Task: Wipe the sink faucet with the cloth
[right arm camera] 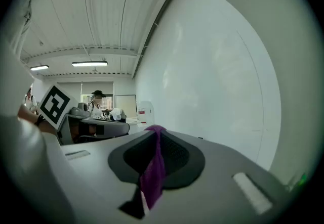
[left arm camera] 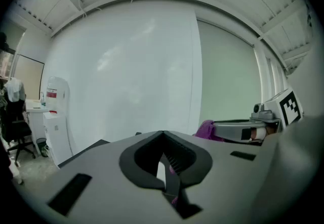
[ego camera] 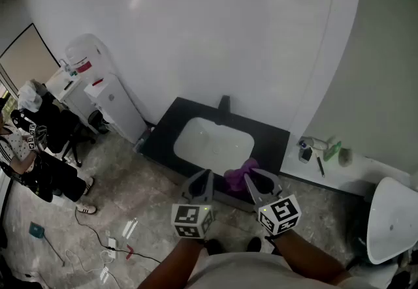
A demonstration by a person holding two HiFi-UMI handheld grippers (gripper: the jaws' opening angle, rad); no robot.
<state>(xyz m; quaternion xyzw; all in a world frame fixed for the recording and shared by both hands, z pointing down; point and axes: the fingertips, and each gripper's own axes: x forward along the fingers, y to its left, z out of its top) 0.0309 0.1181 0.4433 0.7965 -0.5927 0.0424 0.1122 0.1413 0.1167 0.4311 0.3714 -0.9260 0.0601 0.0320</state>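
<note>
white wall (ego camera: pixel 228 33) fills most of the view, black bench (ego camera: pixel 163 134) sits against it with the white sink (ego camera: pixel 196 132) let into it. faucet (ego camera: pixel 224 104) is a small dark post at the back edge of the basin, right at the wall. status: wiping not started as far as I can see. nothing touches the faucet, and both tools hang over the front edge of the bench, close in to the person holding them. the pick-up part looks done: the purple cloth (ego camera: pixel 240 171) is off the bench and in the right tool (ego camera: pixel 256 183). in the right gripper view the jaws are closed on it, with a purple strip running down the seam between them and hanging out below. left tool (ego camera: pixel 204 178) has its jaws together too, no real gap. a sliver of purple shows in the seam in the left gripper view, and I can't tell if it pinches a corner or if that's just cloth seen behind it. the bunched cloth sits between the two tools, against the right one and just beside the left. the faucet is well apart from the cloth, across the whole basin. my read of what's left: carry the cloth over the sink to the back edge, get it onto the faucet, then do the actual wipe. so basically the whole job apart from the grab
</note>
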